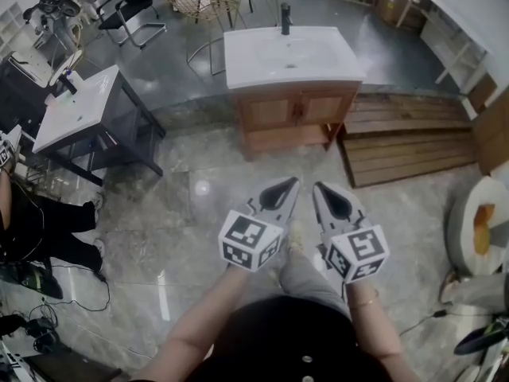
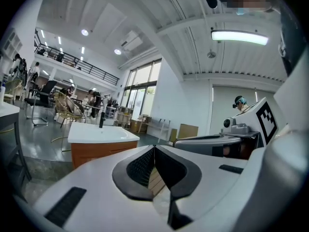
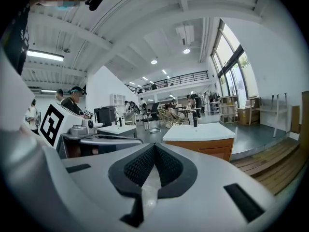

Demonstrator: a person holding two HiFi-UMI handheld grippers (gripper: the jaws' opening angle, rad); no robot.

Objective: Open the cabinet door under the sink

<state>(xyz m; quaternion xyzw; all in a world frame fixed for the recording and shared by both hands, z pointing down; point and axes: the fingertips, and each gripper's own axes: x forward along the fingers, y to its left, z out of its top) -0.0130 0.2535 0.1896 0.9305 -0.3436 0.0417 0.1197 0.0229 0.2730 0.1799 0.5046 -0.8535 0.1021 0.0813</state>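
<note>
A white sink top (image 1: 290,54) with a black tap (image 1: 285,18) sits on a wooden cabinet (image 1: 294,116) whose two doors are closed. It stands a good way ahead of me across the floor. My left gripper (image 1: 294,183) and right gripper (image 1: 318,188) are held side by side in front of me, both shut and empty, pointing towards the cabinet. The sink and cabinet (image 2: 99,141) show beyond the jaws in the left gripper view, and the same cabinet (image 3: 203,141) sits right of centre in the right gripper view.
A second white sink on a dark frame (image 1: 83,114) stands at the left. Wooden pallets (image 1: 413,138) lie to the right of the cabinet. Chairs (image 1: 135,10) and a wire chair (image 1: 199,2) stand behind. Cables and gear (image 1: 32,277) lie on the floor at the left.
</note>
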